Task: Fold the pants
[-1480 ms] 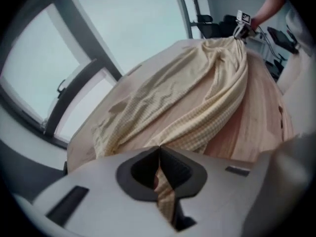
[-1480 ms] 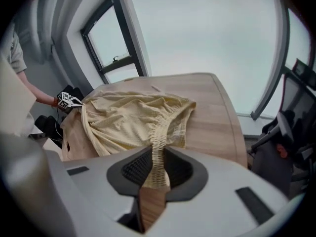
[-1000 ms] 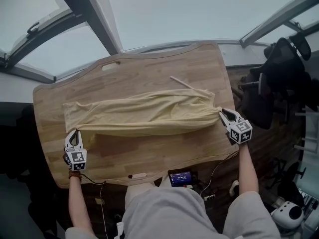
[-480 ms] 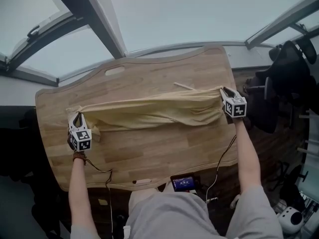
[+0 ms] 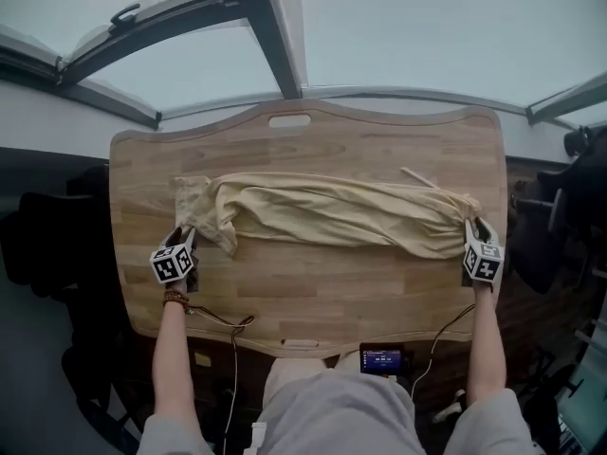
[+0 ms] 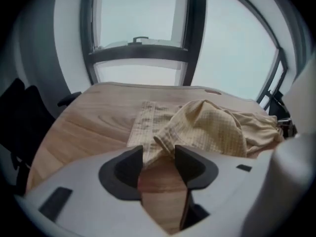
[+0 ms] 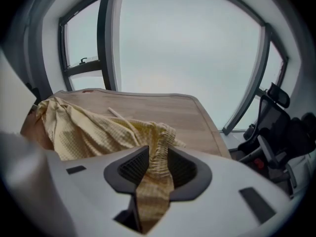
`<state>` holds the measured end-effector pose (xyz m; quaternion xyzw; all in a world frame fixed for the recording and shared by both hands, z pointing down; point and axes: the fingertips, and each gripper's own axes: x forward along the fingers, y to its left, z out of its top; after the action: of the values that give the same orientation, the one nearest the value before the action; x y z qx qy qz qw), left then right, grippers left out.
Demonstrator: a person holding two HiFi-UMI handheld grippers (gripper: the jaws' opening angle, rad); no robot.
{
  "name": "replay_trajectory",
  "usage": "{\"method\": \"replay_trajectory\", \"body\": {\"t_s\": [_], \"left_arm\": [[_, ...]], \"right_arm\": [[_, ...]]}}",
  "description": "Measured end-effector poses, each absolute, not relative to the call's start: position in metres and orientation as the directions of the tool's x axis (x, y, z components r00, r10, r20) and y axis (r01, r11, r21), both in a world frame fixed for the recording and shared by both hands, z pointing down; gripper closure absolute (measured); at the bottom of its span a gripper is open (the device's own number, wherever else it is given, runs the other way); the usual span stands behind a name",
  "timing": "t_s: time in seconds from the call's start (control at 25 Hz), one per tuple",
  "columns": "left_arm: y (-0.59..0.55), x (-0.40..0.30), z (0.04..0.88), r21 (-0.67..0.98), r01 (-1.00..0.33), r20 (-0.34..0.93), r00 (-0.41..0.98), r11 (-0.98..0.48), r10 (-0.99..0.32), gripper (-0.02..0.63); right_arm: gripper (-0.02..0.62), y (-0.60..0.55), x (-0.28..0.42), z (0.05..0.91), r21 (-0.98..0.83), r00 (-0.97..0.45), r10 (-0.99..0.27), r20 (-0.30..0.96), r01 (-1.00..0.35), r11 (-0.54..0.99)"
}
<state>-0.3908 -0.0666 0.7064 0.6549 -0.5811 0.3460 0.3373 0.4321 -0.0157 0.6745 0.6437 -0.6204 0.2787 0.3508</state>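
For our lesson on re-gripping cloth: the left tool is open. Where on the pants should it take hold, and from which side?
Probably the leg hem at the left end of the pants, approached low from the near table edge: it lies flat and loose just ahead of the left tool, while the right tool holds the other end.

Wooden table (image 5: 313,292), large windows (image 5: 408,27), black chair (image 5: 564,226)

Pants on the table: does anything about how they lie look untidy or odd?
Yes. The pants lie bunched in a wrinkled band across the table, and their left end sits in a loose lump by the left hand-held gripper.
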Motion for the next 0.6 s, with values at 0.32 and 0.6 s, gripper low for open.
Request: {"method": "replay_trajectory", "body": {"t_s": [0.32, 0.6], "left_arm": [[-0.103, -0.365, 0.708, -0.042, -0.974, 0.814, 0.094, -0.22, -0.573, 0.572], [-0.129, -0.398, 0.646, -0.064, -0.927, 0.781, 0.185, -0.371, -0.597, 0.583]], "right_arm": [[0.491, 0.026, 0.387, 0.685, 0.097, 0.084, -0.551, 0.83, -0.995, -0.007], [0.497, 0.033, 0.352, 0.672, 0.116, 0.09, -0.566, 0.819, -0.993, 0.011]]}}
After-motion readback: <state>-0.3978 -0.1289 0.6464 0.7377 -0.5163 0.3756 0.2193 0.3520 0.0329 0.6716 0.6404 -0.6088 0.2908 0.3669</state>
